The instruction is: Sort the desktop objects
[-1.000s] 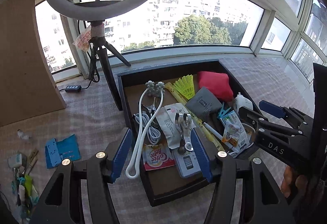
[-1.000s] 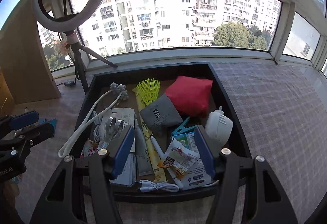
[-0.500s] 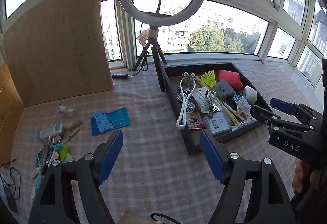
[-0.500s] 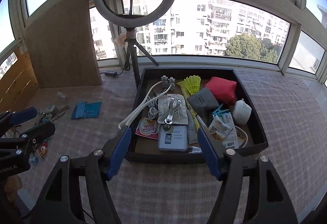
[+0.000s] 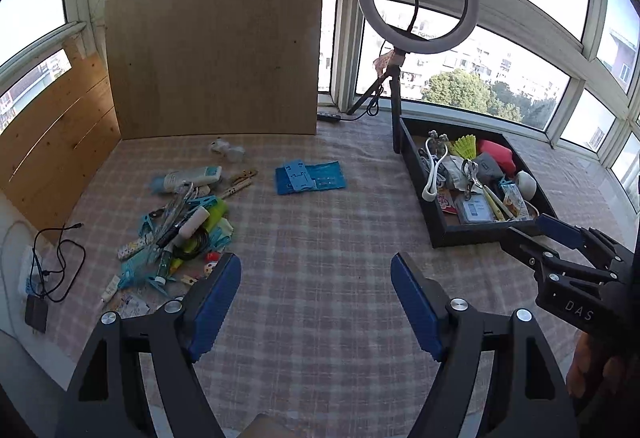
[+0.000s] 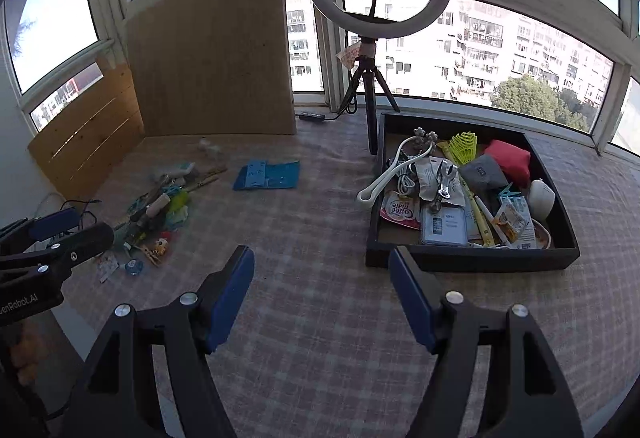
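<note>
Left gripper [image 5: 316,302] jaws wide, nothing between them, hanging over bare checked cloth [image 5: 320,230]. Right gripper [image 6: 322,298] also wide and empty; its jaws have just been opening, nothing between them.

Landmark: black tray [image 6: 472,260]. It already holds a lot: white phone holder [image 6: 384,180], red pouch [image 6: 510,158], grey pouch [image 6: 482,170], yellow shuttlecock [image 6: 464,144], badge holder [image 6: 442,226], snack packets, a pen.

Things left to sort sit in a pile [image 5: 180,226], well apart from the tray, on the far side of the cloth from it. Between the pile and the tray, nearer the pile, lies a blue stand [image 5: 310,177] flat on the cloth. A small clear item lies beyond the pile, near the upright board [image 5: 216,54]; too small to tell what it is.

Handling, judged:
- Pile is mostly light, small stuff: clothespins, tubes, a white remote [image 5: 188,176], a coil of black cord.
- Clips and tubes are stiff; pinch across the narrow width, mid-length.
- Cord is floppy and may drag neighbours along.
- Pieces overlap, so take a top or edge piece first.
- Blue stand is thin and flat; a hard pinch, go for a raised edge.
- Nothing looks fragile or heavy.
</note>
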A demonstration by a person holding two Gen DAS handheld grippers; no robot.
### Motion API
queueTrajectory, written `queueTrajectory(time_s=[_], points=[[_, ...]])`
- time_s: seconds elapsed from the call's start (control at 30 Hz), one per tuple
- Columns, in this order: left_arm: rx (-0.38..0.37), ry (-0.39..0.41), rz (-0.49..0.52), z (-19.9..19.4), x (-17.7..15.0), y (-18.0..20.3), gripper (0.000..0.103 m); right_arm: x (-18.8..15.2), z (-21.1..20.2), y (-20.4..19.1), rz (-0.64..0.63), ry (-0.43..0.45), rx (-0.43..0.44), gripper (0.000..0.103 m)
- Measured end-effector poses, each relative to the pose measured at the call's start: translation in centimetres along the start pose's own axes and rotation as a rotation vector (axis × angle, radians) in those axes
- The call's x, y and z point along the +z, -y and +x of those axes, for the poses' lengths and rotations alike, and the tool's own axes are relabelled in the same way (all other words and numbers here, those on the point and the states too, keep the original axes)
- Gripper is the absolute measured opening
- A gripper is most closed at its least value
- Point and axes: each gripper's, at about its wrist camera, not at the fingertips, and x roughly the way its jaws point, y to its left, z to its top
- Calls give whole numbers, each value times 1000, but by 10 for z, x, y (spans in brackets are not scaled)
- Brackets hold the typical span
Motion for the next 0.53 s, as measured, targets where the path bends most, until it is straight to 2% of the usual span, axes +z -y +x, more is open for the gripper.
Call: queueTrajectory(time_s=[0.27, 0.53], points=[[10, -3, -30, -18, -22, -8, 76, -14, -13, -14, -23, 10, 6, 69], [14, 13, -24, -25, -23, -8, 76, -18, -18, -10, -8, 15, -3, 69]])
